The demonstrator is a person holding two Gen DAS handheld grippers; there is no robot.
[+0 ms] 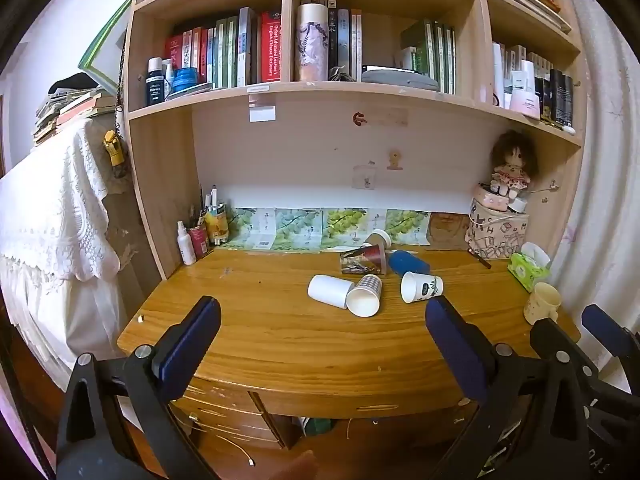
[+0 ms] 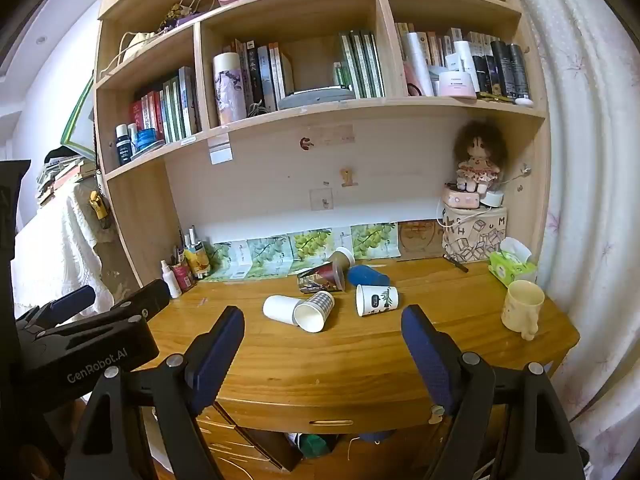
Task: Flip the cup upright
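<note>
Several paper cups lie on their sides on the wooden desk (image 1: 280,336): a plain white cup (image 1: 329,290), a checked cup (image 1: 365,295), a white cup with a leaf print (image 1: 421,286), a dark patterned cup (image 1: 363,260), a blue cup (image 1: 409,263) and a brown cup (image 1: 378,239). They also show in the right wrist view: white cup (image 2: 279,309), checked cup (image 2: 315,311), leaf cup (image 2: 377,300), blue cup (image 2: 368,276). My left gripper (image 1: 322,332) is open and empty, in front of the desk. My right gripper (image 2: 322,344) is open and empty too.
A cream mug (image 2: 521,308) stands upright at the desk's right edge. A green tissue pack (image 2: 512,266), a printed box with a doll (image 2: 474,236) and bottles with pens (image 2: 184,268) line the back. Bookshelves rise above. A curtain hangs on the right.
</note>
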